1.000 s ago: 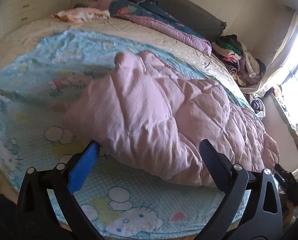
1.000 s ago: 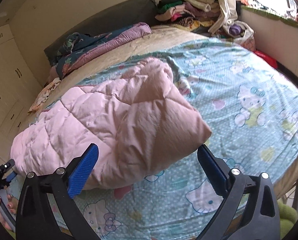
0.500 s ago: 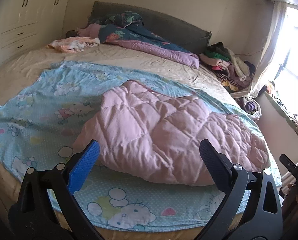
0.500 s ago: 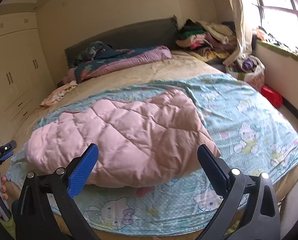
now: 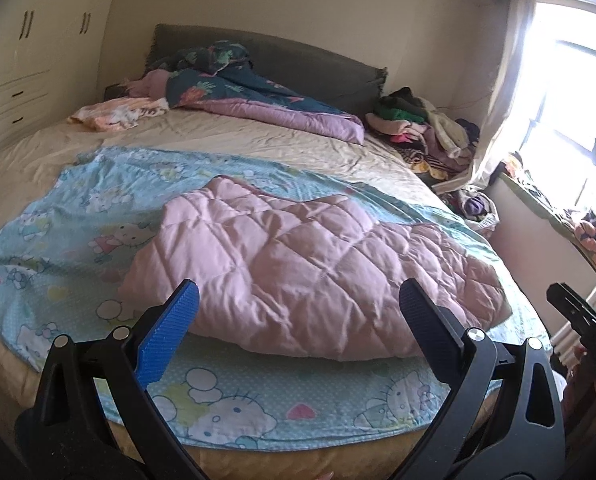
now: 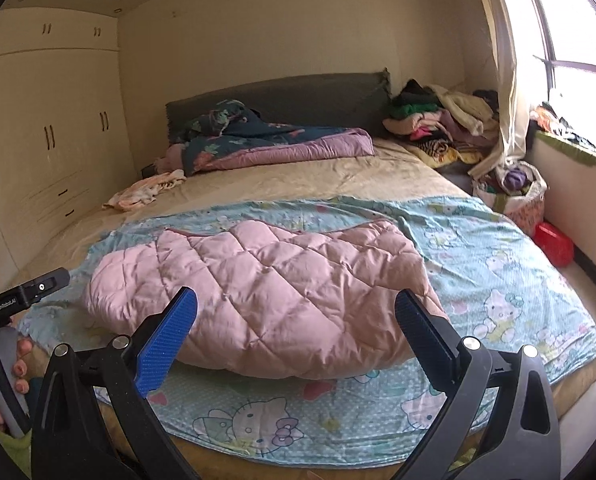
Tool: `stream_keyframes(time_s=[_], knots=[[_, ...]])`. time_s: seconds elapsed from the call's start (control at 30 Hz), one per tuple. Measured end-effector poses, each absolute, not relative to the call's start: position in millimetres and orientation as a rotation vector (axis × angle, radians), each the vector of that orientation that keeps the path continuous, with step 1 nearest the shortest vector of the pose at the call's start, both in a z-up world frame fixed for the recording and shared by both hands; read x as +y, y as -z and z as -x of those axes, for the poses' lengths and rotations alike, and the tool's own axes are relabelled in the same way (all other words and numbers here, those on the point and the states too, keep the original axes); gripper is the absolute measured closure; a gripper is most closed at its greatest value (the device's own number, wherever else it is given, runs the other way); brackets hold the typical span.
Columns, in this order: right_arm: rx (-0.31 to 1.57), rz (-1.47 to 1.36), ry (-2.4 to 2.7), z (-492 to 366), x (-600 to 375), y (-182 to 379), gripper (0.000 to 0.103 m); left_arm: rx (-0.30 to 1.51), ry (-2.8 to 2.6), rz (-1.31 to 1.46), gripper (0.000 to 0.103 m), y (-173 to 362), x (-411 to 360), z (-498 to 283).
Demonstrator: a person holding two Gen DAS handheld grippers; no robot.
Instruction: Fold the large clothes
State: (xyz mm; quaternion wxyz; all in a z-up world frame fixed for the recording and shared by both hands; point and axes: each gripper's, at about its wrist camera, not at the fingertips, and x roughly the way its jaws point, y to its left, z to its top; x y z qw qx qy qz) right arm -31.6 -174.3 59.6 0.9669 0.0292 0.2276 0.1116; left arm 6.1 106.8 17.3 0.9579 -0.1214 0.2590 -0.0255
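Note:
A pink quilted garment [image 5: 309, 268] [image 6: 266, 292] lies folded over in a puffy heap on a light blue cartoon-cat sheet [image 5: 58, 232] [image 6: 497, 264] spread across the foot of the bed. My left gripper [image 5: 298, 312] hangs open in front of the bed's near edge, well back from the garment, with nothing between its fingers. My right gripper [image 6: 296, 312] is likewise open and empty, held off the bed and level with the garment's near edge. In the right wrist view, a hand [image 6: 2, 364] holds the other gripper's handle at the far left.
A dark floral and purple duvet [image 5: 258, 100] [image 6: 278, 144] lies by the grey headboard [image 6: 282, 100], with a small peach cloth [image 5: 118, 112] beside it. Clothes are piled [image 5: 425, 132] [image 6: 437, 124] at the bed's far right corner. A bag [image 6: 513, 188] and red box [image 6: 553, 244] stand near the window wall. Wardrobes [image 6: 46, 140] line the left.
Both grippers have pulled back and risen from close over the garment to a wider view of the bed. The garment has settled flatter on the sheet. Both stayed open.

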Motion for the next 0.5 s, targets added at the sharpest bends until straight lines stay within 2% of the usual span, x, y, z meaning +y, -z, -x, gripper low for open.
stream_keyframes(time_s=[0.5], knots=[[0.479,-0.008,-0.241,49,-155,-36,0.004,0.569,0.100,0.168,0.009,17,63,12]])
